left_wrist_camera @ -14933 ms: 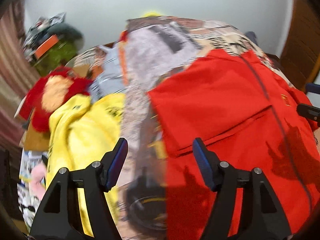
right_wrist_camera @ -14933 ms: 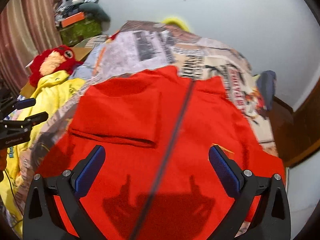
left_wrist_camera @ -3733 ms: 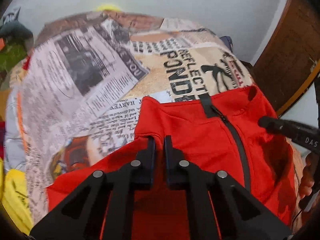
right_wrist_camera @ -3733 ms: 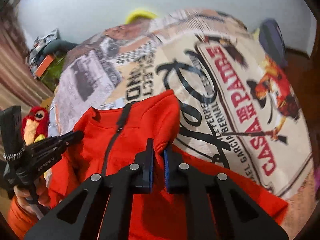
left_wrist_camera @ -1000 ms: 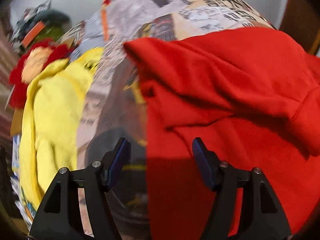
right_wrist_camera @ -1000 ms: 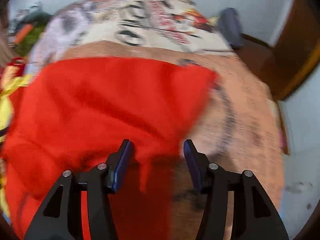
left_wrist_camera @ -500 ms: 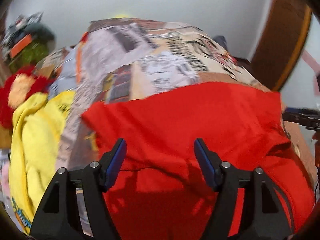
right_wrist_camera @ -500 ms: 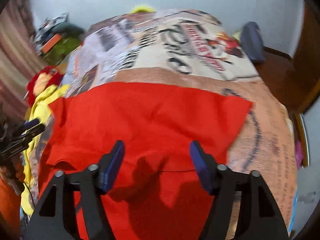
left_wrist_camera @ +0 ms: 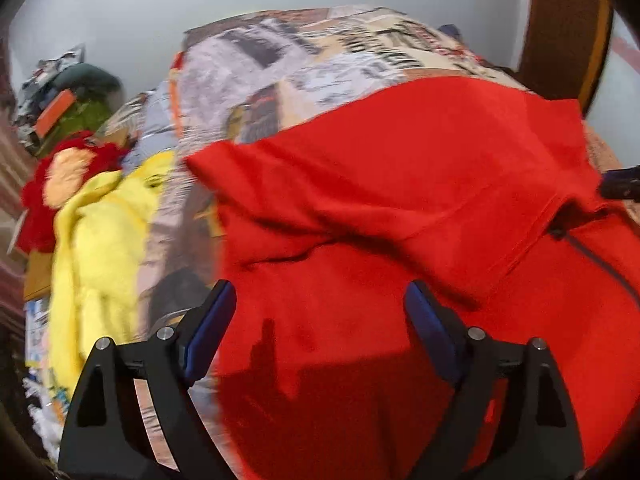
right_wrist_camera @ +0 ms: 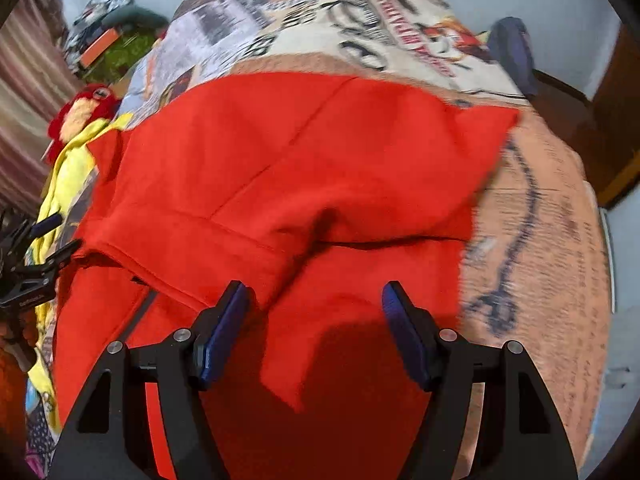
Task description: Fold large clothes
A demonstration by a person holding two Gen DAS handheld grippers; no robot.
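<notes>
Yellow garment point(left_wrist_camera: 100, 232) lay far left on the printed bedspread point(left_wrist_camera: 304, 52), red jacket point(left_wrist_camera: 400, 184) sat folded over itself mid-bed, left gripper point(left_wrist_camera: 320, 320) and right gripper point(right_wrist_camera: 314, 330) both hung spread apart above it, holding nothing.

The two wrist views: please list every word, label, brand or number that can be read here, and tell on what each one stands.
None can be read with certainty.
Bedspread: large printed lettering and newspaper-style text in both views, all too blurred to read.
Left gripper, seen in the right wrist view: small pale print on its black body, too small to read.
Red jacket: no text visible.
Yellow garment: dark marks, not readable.
</notes>
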